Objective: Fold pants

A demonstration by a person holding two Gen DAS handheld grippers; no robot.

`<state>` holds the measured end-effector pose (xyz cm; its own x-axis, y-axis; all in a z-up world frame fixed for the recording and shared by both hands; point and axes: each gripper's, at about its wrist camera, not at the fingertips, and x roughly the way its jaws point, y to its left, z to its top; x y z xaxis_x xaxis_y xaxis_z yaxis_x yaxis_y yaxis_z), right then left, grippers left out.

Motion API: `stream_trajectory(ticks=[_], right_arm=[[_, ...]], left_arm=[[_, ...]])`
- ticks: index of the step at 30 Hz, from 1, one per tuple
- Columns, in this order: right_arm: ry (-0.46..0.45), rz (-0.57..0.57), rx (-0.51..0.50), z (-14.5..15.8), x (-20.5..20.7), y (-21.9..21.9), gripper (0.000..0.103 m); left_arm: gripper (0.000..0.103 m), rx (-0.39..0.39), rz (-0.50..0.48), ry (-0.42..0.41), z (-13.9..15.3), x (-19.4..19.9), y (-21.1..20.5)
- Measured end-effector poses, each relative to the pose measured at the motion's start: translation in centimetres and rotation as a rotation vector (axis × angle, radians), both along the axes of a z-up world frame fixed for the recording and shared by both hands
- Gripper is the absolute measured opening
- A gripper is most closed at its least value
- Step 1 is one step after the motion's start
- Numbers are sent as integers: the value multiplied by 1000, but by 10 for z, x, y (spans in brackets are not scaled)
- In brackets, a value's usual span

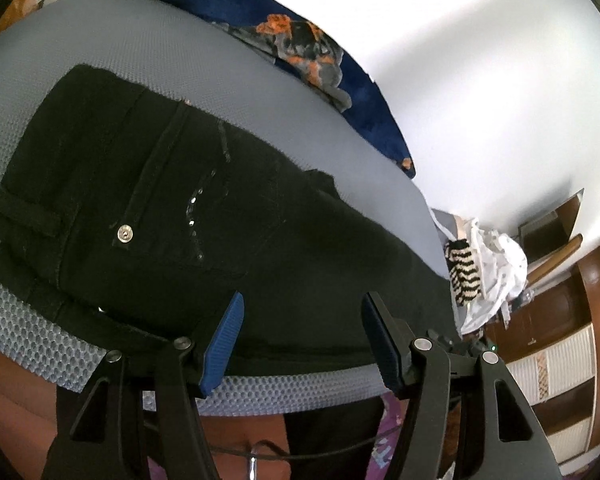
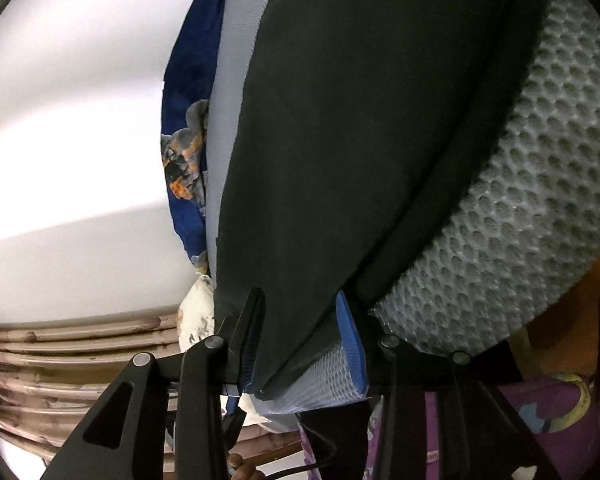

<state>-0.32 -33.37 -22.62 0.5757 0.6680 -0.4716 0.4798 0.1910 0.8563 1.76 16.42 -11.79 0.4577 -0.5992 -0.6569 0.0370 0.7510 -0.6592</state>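
Black pants (image 1: 160,200) lie folded lengthwise on a grey mesh mattress (image 1: 260,92), waistband and metal button (image 1: 125,233) to the left. My left gripper (image 1: 304,298) hovers over the pants' near edge. Its blue pads (image 1: 224,344) stand wide apart and open, gripping nothing. In the right wrist view the leg end of the pants (image 2: 360,120) stretches away over the mattress (image 2: 540,220). My right gripper (image 2: 300,296) straddles that end at the mattress edge. Its jaws are partly apart, with cloth and mesh between them, and the pads (image 2: 352,340) do not look pressed on the fabric.
A blue flowered blanket (image 1: 300,36) (image 2: 188,100) runs along the mattress's far side against a white wall. A heap of white and striped clothes (image 1: 488,264) sits beyond the bed's end, beside a wooden cabinet (image 1: 560,320). Purple cloth (image 2: 540,412) lies below.
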Motion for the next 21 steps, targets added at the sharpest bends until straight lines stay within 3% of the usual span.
stream_trajectory(ticks=[6, 7, 8, 9, 21], right_arm=[[-25, -9, -16, -2, 1, 18, 36], [-32, -10, -32, -1, 3, 19, 31], [-35, -4, -54, -1, 4, 21, 8], [-30, 9, -79, -2, 4, 21, 6], [-22, 23, -108, -1, -11, 16, 4]], left_arm=[[62, -14, 14, 11, -8, 1, 4], [62, -13, 13, 7, -7, 1, 4], [62, -8, 13, 3, -7, 1, 5], [62, -4, 13, 2, -7, 1, 5], [63, -9, 76, 4, -3, 4, 22]])
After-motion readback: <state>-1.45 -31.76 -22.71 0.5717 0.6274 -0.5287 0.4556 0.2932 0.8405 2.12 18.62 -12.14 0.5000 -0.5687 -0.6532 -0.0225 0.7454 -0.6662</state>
